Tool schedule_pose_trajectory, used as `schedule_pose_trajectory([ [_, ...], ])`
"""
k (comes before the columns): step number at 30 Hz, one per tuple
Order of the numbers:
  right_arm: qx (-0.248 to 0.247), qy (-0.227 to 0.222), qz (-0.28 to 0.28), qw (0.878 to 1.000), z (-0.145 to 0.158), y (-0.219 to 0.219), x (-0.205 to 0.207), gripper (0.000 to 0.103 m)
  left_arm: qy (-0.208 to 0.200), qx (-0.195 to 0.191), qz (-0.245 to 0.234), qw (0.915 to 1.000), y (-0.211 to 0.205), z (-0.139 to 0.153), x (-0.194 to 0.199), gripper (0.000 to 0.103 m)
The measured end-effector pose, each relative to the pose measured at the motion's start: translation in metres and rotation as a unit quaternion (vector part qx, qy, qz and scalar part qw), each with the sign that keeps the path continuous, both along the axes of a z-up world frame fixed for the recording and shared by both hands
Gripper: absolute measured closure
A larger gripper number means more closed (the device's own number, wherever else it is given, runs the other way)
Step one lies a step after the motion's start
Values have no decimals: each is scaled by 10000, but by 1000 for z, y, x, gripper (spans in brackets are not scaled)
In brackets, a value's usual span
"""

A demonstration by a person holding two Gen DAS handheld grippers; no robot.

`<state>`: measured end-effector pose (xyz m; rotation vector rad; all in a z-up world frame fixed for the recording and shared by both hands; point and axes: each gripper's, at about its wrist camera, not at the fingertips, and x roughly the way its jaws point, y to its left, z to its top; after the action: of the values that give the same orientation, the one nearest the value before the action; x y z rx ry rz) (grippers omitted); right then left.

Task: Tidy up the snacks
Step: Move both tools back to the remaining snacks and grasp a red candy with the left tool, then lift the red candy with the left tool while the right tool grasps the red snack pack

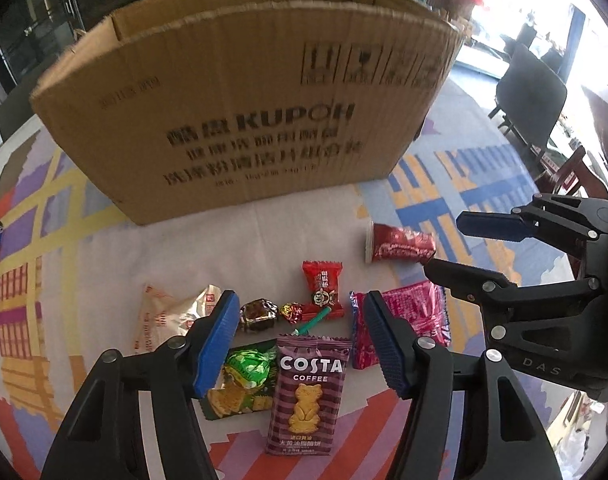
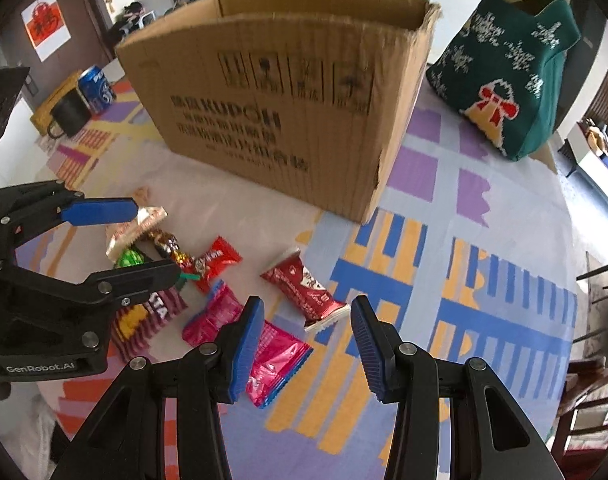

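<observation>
Snacks lie scattered on the patterned tablecloth in front of an open cardboard box. My left gripper hangs open over a purple Costa Coffee biscuit packet, with a green packet, a brown candy and a white wrapper to its left and a red candy beyond. My right gripper is open above a dark red snack bar; its left finger covers part of a pink packet. Neither holds anything.
A green knitted bag stands right of the box. A blue soda can and a black mug sit at the far left. Dark chairs stand past the table's right edge.
</observation>
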<state>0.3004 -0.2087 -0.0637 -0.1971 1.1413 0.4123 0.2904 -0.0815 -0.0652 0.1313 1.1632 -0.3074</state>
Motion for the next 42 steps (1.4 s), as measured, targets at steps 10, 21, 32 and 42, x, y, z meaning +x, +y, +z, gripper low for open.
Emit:
schedule_pose_trajectory([
  [10, -122, 101, 306, 9994, -17, 7, 6, 57, 279, -124, -102, 9995, -7, -23, 11, 52],
  [21, -44, 174, 302, 9994, -27, 5, 16, 57, 447, -92, -132, 9989, -22, -36, 22, 71],
  [32, 131, 223, 398, 9989, -33, 15, 25, 60, 443, -147, -40, 9989, -18, -39, 28, 83],
  [42, 315, 345, 189, 9987, -39, 20, 29, 80, 388, -415, 71, 9984, -5, -26, 26, 84],
])
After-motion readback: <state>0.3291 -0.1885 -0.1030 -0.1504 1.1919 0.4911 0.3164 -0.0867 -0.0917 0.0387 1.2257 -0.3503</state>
